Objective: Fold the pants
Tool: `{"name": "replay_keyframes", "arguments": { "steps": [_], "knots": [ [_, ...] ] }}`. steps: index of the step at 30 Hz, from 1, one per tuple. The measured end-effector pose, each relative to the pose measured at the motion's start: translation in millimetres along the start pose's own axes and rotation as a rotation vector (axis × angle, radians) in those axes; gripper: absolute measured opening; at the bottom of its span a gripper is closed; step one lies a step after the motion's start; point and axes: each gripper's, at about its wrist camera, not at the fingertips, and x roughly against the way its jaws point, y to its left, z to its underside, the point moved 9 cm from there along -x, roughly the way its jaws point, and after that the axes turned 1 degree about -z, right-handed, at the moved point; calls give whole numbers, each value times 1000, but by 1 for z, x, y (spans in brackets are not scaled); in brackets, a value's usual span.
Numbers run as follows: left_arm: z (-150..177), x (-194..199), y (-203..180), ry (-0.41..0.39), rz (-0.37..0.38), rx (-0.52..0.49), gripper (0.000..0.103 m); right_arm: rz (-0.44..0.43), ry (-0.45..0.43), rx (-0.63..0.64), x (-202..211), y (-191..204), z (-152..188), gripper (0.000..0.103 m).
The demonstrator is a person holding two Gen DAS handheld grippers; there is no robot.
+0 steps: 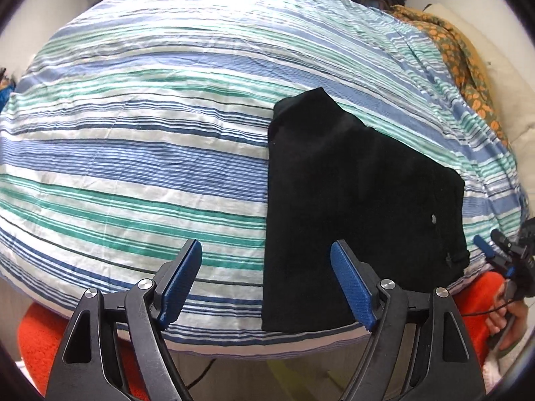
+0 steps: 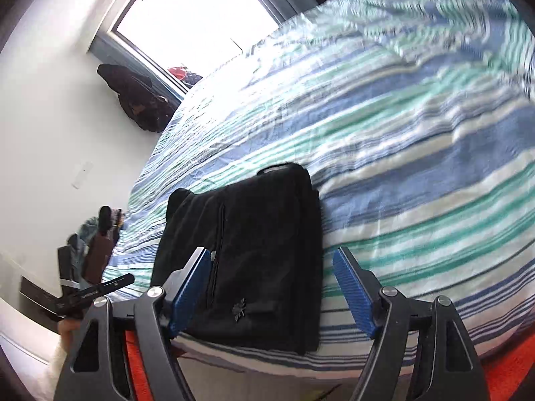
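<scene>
The black pants [image 1: 351, 207] lie folded into a compact rectangle on the striped bedspread [image 1: 150, 153], near the bed's front edge. They also show in the right wrist view [image 2: 260, 250]. My left gripper [image 1: 267, 254] is open and empty, held above the bed's front edge, with its right finger over the pants' near left part. My right gripper [image 2: 272, 260] is open and empty, hovering over the near end of the pants. The right gripper also shows at the far right of the left wrist view [image 1: 498, 250].
The bed has blue, green and white stripes [image 2: 401, 153]. An orange patterned cloth [image 1: 461, 67] lies at the bed's far right. A window [image 2: 200, 16] and dark hanging clothes [image 2: 140, 100] are at the wall. Orange fabric [image 1: 40, 334] shows below the bed edge.
</scene>
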Motion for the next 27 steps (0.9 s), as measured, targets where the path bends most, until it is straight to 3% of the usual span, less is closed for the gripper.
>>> {"name": "replay_keyframes", "arguments": {
  "steps": [2, 6, 9, 13, 15, 16, 18, 19, 21, 27],
  "knots": [
    [5, -15, -10, 48, 72, -20, 81, -61, 99, -23, -16, 1, 10, 75],
    [19, -60, -24, 134, 44, -38, 81, 29, 172, -72, -44, -18, 13, 76],
    [19, -73, -30, 159, 103, -7, 88, -14, 280, -98, -69, -24, 23, 76],
    [19, -79, -37, 176, 74, -78, 95, -43, 345, -46, -90, -13, 27, 77],
    [20, -79, -37, 184, 85, -57, 93, -24, 364, -7, -94, -7, 28, 70],
    [20, -79, -38, 194, 107, -43, 77, -5, 369, 23, -94, -6, 28, 66],
    [20, -70, -41, 196, 140, -24, 54, 10, 357, 59, -86, -1, 29, 51],
    [19, -64, -44, 188, 146, -40, 36, 16, 342, 78, -82, 3, 28, 47],
    [14, -49, -57, 162, 137, -88, 22, 33, 311, 136, -77, 20, 23, 40],
    [-31, 15, -107, 2, 201, -164, 20, -17, 205, 323, -51, 96, -8, 33]
  ]
}}
